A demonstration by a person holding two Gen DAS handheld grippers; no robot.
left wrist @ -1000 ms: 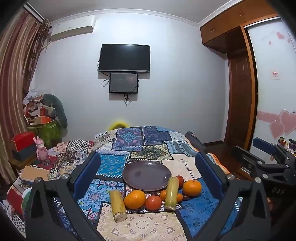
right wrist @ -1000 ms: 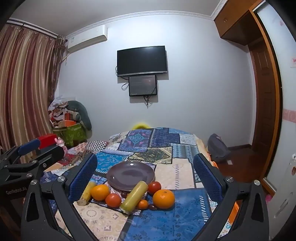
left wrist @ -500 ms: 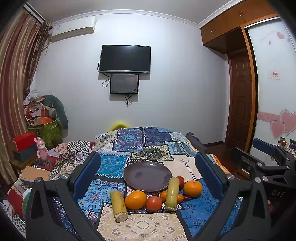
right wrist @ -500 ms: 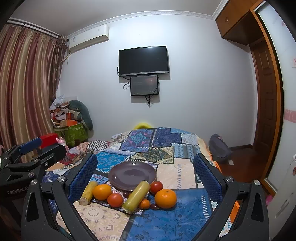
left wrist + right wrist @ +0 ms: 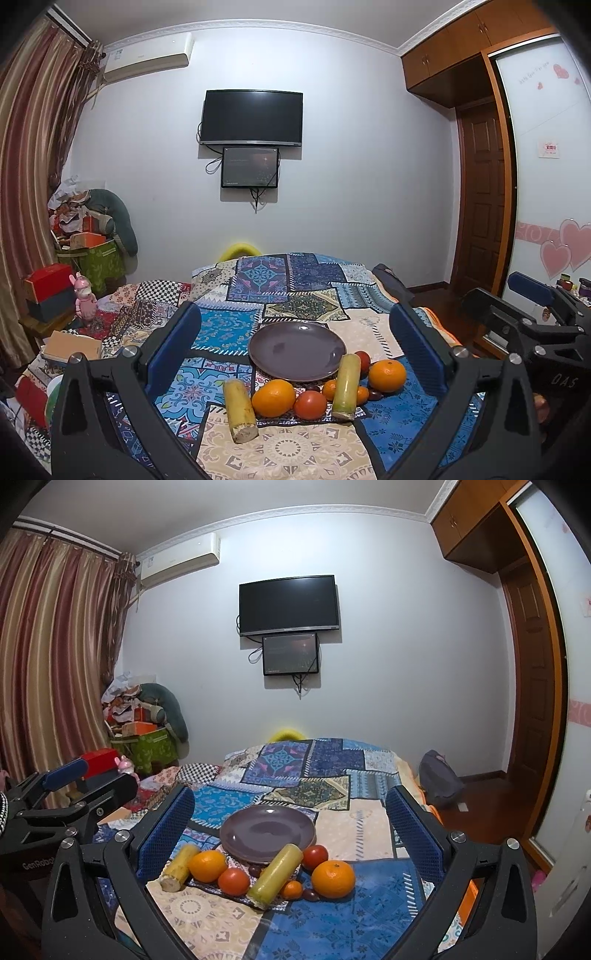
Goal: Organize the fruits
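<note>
Both tongs hang wide apart and hold nothing above the near end of a patchwork-covered bed (image 5: 295,284). Between the left tongs (image 5: 295,347), an empty purple plate (image 5: 297,350) waits, likely as the destination. Just nearer than it cluster the fruits: oranges (image 5: 274,398), tomatoes (image 5: 310,404) and sugarcane pieces (image 5: 240,411). The right tongs (image 5: 290,829) frame the same pile.

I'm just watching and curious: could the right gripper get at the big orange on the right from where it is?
Probably yes. The right gripper is open and empty, and the orange lies at the right end of the fruit row with bare quilt in front of it. Only a small dark fruit sits close beside it.
</note>
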